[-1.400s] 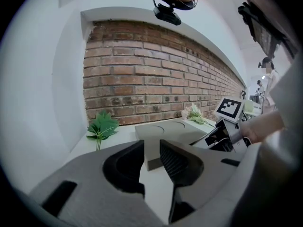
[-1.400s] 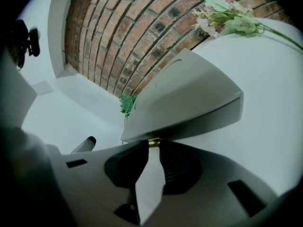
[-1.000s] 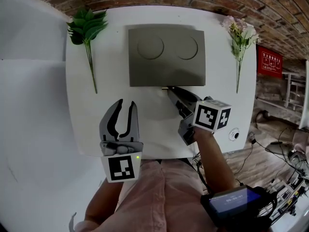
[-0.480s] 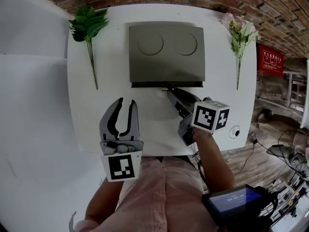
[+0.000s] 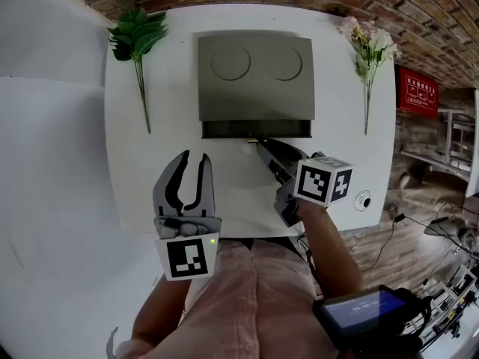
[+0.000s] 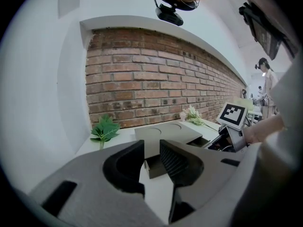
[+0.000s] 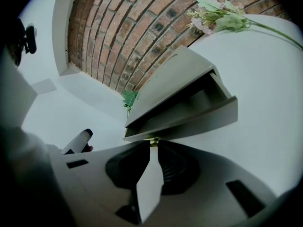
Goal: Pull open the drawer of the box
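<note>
A flat grey box with two round recesses in its lid lies on the white table. Its drawer stands out a little from the front. A small brass knob sits at the middle of the drawer front. My right gripper is shut on that knob, its fingertips pinching it from both sides. My left gripper hovers open over the table in front of the box and to its left, with nothing between its fingers.
A green leaf sprig lies left of the box and a pink flower stem right of it. A small round object sits at the table's near right corner. A brick wall runs behind the table.
The drawer has slid out toward me: its dark opening now shows below the lid. My right gripper came back slightly with the knob. The left gripper stayed put.
</note>
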Demonstrator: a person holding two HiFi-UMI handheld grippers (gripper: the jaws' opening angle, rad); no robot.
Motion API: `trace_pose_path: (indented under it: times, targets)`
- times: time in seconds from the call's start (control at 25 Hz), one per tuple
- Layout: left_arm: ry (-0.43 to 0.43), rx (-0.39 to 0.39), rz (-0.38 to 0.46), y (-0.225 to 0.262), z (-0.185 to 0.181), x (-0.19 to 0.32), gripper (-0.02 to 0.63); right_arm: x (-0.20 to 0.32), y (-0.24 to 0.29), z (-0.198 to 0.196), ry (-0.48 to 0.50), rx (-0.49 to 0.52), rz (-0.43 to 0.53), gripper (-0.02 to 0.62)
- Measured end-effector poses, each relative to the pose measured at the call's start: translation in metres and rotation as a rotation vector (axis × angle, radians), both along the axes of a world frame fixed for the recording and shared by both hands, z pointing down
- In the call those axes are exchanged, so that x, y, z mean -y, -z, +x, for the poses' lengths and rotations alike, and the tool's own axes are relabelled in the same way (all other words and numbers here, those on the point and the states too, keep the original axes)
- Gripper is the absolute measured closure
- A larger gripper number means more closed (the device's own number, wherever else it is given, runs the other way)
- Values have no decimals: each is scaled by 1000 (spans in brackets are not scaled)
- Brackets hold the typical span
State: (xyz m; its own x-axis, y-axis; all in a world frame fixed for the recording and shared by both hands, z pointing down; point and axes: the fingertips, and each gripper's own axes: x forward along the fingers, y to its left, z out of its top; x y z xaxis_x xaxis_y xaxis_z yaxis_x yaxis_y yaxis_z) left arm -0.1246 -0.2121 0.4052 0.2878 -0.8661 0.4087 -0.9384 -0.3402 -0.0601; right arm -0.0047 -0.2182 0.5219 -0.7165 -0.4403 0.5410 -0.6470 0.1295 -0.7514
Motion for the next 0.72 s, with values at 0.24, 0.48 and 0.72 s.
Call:
trace_pose_path:
  times: [0.24,0.48,0.72]
  targets:
    - [1,1,3,2,4,-6,499,-10,-1,0,13,2,-1,537]
    - [7,2,14,4,8,-11,499,-19,-1,0,25,0,0,537]
    - [16,4,23,7,10,-19,499,-29,-2,0,39,2,-1,537]
